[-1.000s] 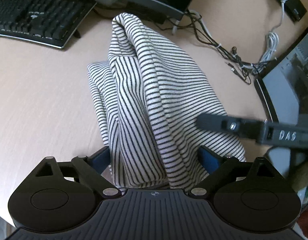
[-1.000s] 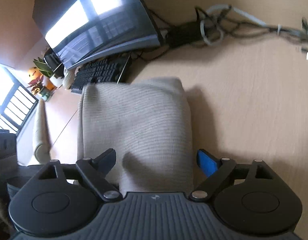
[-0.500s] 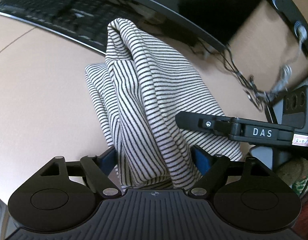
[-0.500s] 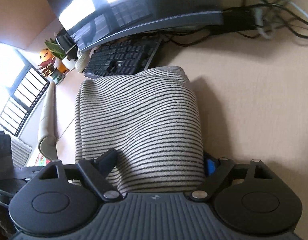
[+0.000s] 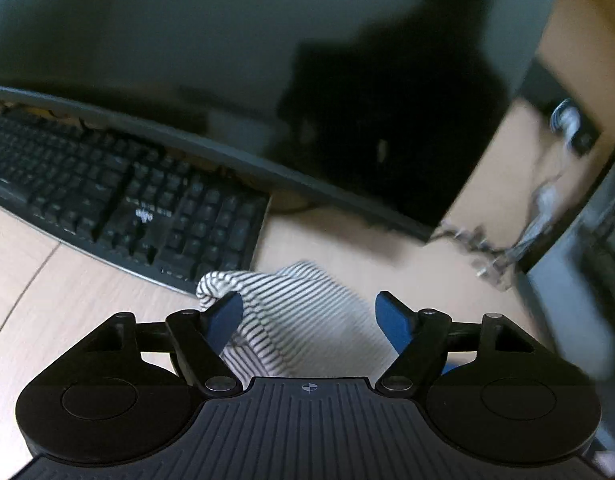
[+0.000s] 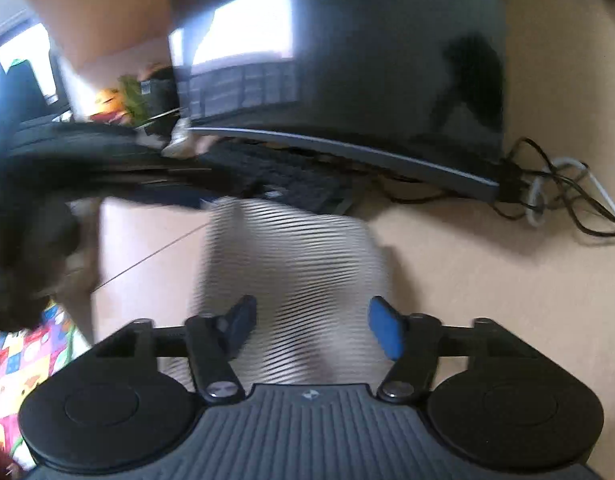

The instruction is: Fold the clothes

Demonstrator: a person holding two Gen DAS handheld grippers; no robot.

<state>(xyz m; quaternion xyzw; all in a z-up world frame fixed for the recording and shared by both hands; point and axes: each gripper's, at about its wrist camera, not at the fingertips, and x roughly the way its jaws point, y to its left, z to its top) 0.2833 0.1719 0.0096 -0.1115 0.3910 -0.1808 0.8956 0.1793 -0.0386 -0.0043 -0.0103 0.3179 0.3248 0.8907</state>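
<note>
Keyboard (image 5: 119,204) is seen at far left on the worktop (image 5: 47,280), monitor (image 5: 227,60) behind. Shirt (image 5: 291,320), striped, is bunched between the closing jaws of the left gripper (image 5: 309,316), pads not yet pressed on it. Right gripper (image 6: 309,324) is likewise closing astride the shirt, cloth unclamped. Cables (image 6: 555,192) lie at right. Risk: too little cloth may be caught, so the fold slips loose.

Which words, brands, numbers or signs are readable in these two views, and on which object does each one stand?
No text can be read with certainty.
Keyboard: a small pale logo on its keys, too blurred to read.
Left hand-held gripper: a small round crosshair sign on its body, no letters.
Right hand-held gripper: a small pale mark on its body, too blurred to read.
</note>
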